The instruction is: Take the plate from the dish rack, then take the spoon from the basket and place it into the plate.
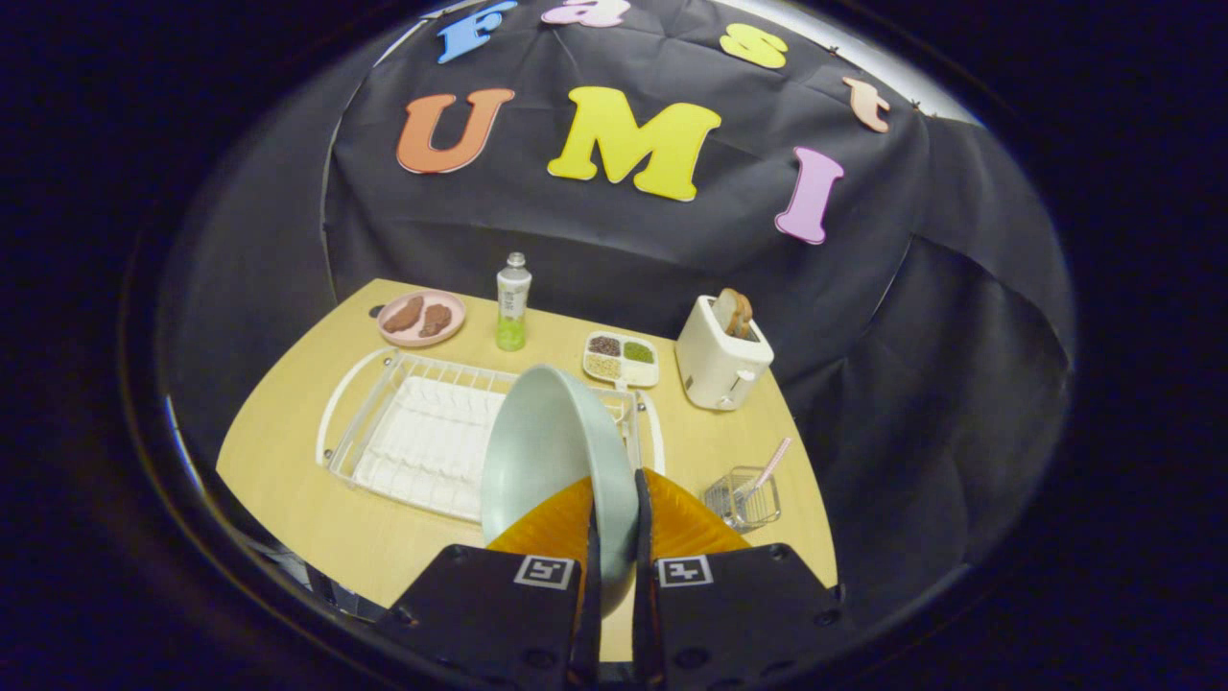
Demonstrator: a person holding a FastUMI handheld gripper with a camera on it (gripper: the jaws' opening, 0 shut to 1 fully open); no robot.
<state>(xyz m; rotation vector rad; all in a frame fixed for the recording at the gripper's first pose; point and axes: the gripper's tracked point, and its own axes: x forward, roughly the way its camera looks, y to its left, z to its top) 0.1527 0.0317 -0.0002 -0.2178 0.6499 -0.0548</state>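
Observation:
My gripper (614,504) is shut on the rim of a pale grey-green plate (542,451), which stands nearly on edge between the two orange fingers (552,523). The plate hangs above the near right part of the white wire dish rack (422,437) and hides that corner of it. A pink-handled spoon (770,467) leans in a small wire basket (743,499) on the wooden table (297,480), just right of and beyond my right finger.
At the back of the table are a pink plate with brown food (422,318), a bottle with green liquid (512,301), a divided tray of grains (622,359) and a white toaster holding bread (721,355). Black cloth walls surround the table.

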